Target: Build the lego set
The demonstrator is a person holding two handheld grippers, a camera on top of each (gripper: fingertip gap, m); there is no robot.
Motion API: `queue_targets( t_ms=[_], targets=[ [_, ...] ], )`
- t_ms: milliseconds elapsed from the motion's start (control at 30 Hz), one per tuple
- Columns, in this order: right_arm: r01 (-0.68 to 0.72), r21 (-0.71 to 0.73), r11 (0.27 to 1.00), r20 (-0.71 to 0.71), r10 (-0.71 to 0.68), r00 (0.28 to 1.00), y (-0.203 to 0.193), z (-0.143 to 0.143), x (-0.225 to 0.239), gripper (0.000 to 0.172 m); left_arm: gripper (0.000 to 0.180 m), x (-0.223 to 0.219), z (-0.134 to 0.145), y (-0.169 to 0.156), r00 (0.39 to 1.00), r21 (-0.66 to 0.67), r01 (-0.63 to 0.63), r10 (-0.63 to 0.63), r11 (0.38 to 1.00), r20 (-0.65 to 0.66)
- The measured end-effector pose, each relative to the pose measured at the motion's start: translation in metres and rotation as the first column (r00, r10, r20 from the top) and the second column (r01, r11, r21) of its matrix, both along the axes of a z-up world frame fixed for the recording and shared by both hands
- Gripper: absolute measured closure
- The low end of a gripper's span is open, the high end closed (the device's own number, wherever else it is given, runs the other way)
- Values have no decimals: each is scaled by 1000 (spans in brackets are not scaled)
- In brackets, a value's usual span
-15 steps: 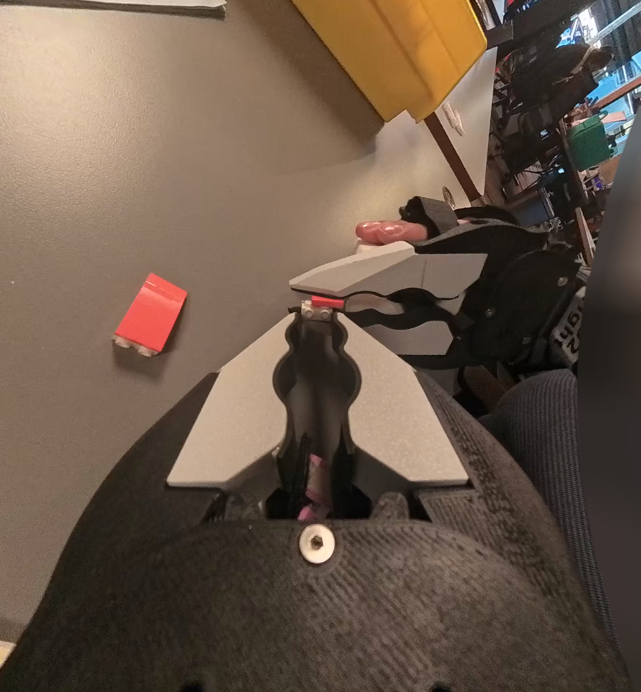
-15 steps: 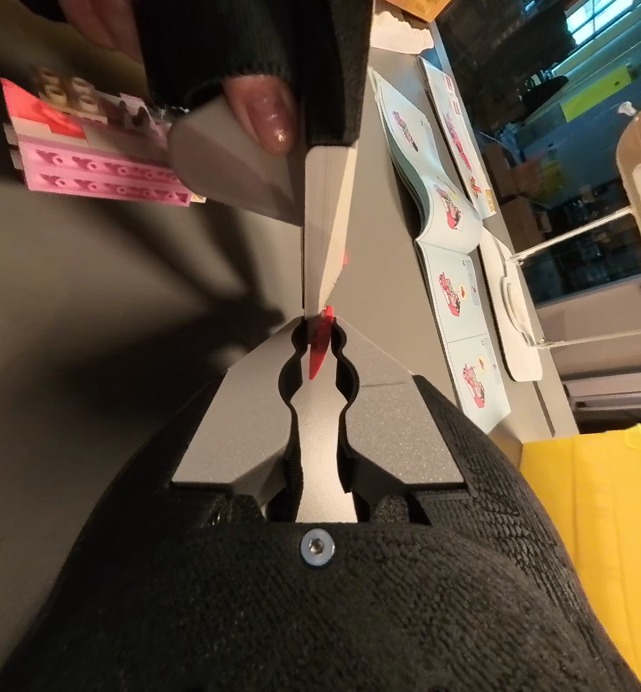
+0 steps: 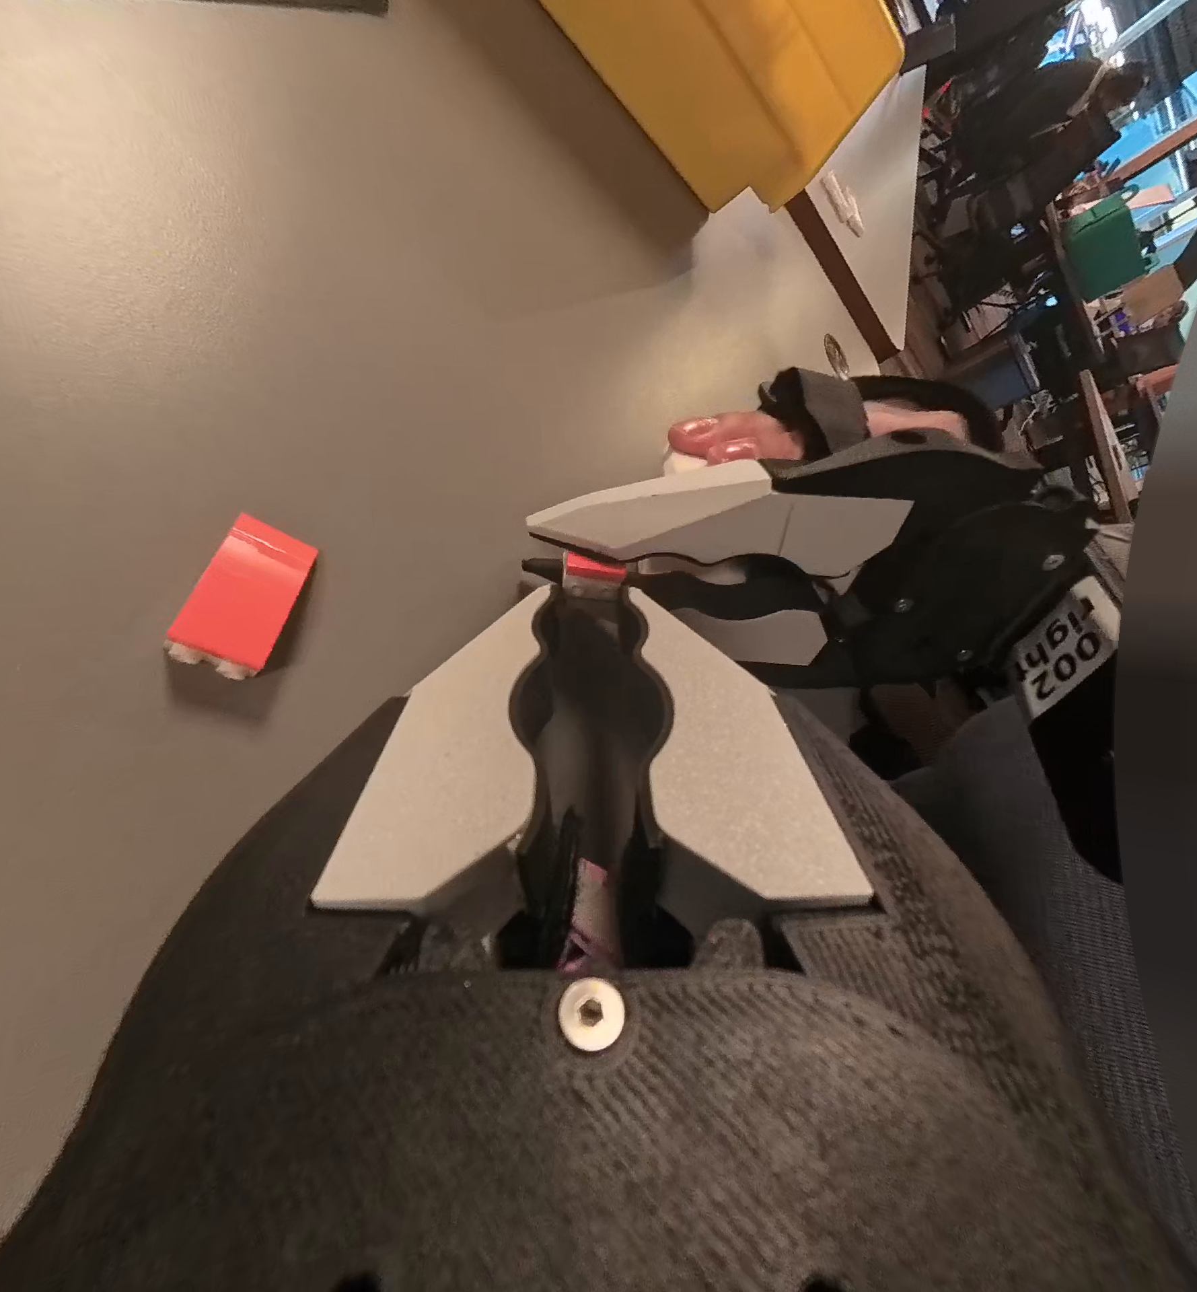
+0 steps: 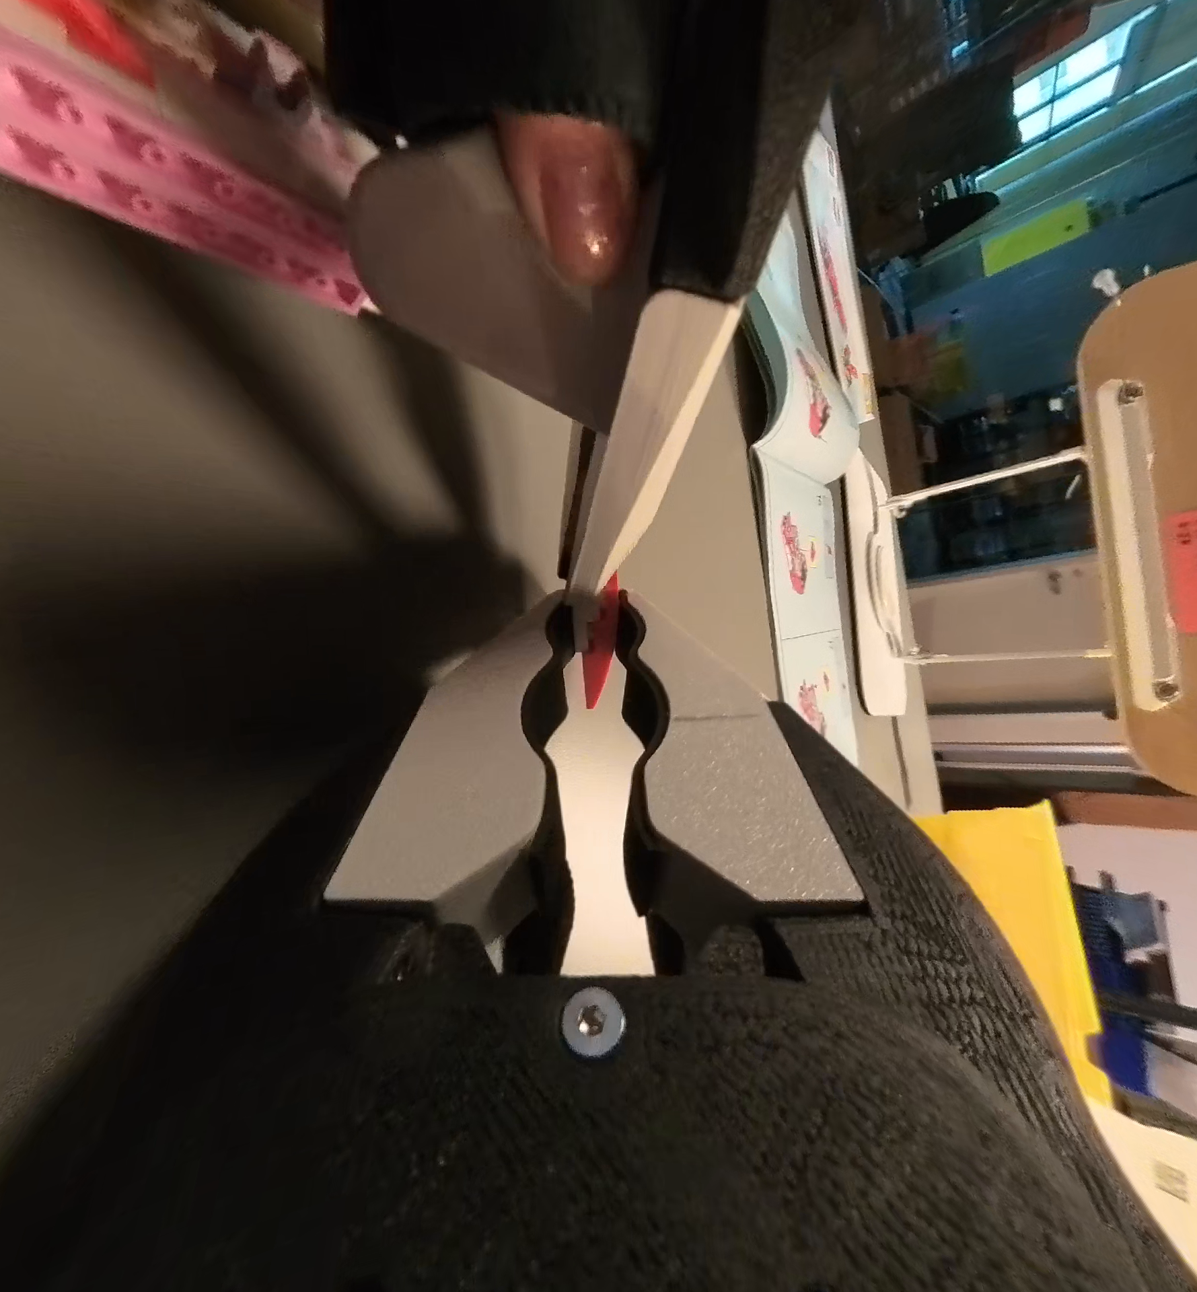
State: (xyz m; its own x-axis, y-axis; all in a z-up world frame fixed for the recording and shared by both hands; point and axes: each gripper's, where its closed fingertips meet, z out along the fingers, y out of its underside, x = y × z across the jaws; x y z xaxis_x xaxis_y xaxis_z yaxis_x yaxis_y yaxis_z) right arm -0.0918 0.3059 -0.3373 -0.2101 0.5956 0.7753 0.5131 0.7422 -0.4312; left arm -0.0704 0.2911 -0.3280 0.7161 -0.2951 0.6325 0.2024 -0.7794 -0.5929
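My left gripper (image 3: 587,593) is shut on a small grey studded plate (image 3: 585,586) and holds it above the grey table (image 3: 302,314). My right gripper (image 3: 578,554) comes in from the right. It is shut on a small red wedge piece (image 3: 595,565) that sits against the plate's studs. In the right wrist view, my right gripper (image 4: 595,615) has its pads around the red wedge (image 4: 599,664) and the grey plate (image 4: 583,622) together. The left gripper's fingers (image 4: 644,475) reach down from above to meet them.
A red slope brick (image 3: 242,594) lies on the table to the left. A yellow bin (image 3: 721,84) stands behind. A pink brick build (image 4: 162,175), an open instruction booklet (image 4: 805,531) and a clear stand (image 4: 882,580) are on the table. The tips of both grippers are at nearly the same place. The red slope brick (image 3: 242,594) is about 7 centimeters from my right fingertips.
My right pads have closed a little on the red wedge and the grey plate. The red wedge now sits more squarely against the plate. Both grippers stayed tip to tip.
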Motion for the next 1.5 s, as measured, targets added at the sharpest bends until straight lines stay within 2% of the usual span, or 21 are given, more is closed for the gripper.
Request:
queue_targets(
  t_ms=[167, 233, 367, 467, 567, 667, 733, 800, 900, 1067, 1233, 1333, 1500],
  targets=[
    [-22, 113, 993, -4, 23, 1000, 3, 4, 1, 163, 167, 1, 2, 2, 999, 33, -5, 6, 999, -34],
    [-29, 111, 993, -13, 30, 999, 3, 5, 1, 163, 167, 1, 4, 3, 999, 47, -8, 10, 999, -47],
    [-16, -71, 997, -85, 10, 996, 5, 13, -1, 163, 166, 0, 14, 6, 996, 133, 4, 8, 991, -92],
    [-13, -139, 990, -120, -3, 993, 7, 19, -1, 164, 161, -1, 24, 7, 976, 250, 58, -2, 967, -218],
    [-24, -158, 987, -129, 3, 992, 7, 19, 0, 163, 157, 0, 34, 7, 915, 382, 160, 8, 910, -403],
    [-59, -174, 983, -132, 36, 991, 6, 19, 0, 163, 157, 5, 37, 2, 793, 466, 333, 24, 820, -609],
    [-86, -198, 976, -134, 60, 989, 3, 19, 2, 163, 157, 7, 33, -1, 712, 466, 420, 35, 779, -701],
    [-125, -218, 968, -142, 95, 985, -1, 20, 3, 163, 156, 8, 29, -1, 662, 454, 462, 44, 762, -748],
    [-173, -226, 959, -112, 151, 982, -7, 15, 6, 163, 156, 12, 25, -3, 631, 436, 506, 25, 744, -775],
    [-220, -239, 946, -69, 209, 975, -14, 8, 9, 163, 162, 15, 13, -7, 541, 374, 581, 0, 723, -841],
    [-264, -367, 892, -69, 257, 964, -20, 7, 14, 163, 159, 12, 4, -6, 396, 317, 644, 51, 696, -917],
    [-274, -378, 884, -55, 274, 960, -21, 4, 16, 163, 161, 13, 2, -7, 375, 292, 653, 37, 699, -926],
    [-287, -370, 884, -43, 292, 955, -24, 3, 16, 164, 167, 11, 3, -10, 392, 264, 643, -12, 719, -920]
  ],
)
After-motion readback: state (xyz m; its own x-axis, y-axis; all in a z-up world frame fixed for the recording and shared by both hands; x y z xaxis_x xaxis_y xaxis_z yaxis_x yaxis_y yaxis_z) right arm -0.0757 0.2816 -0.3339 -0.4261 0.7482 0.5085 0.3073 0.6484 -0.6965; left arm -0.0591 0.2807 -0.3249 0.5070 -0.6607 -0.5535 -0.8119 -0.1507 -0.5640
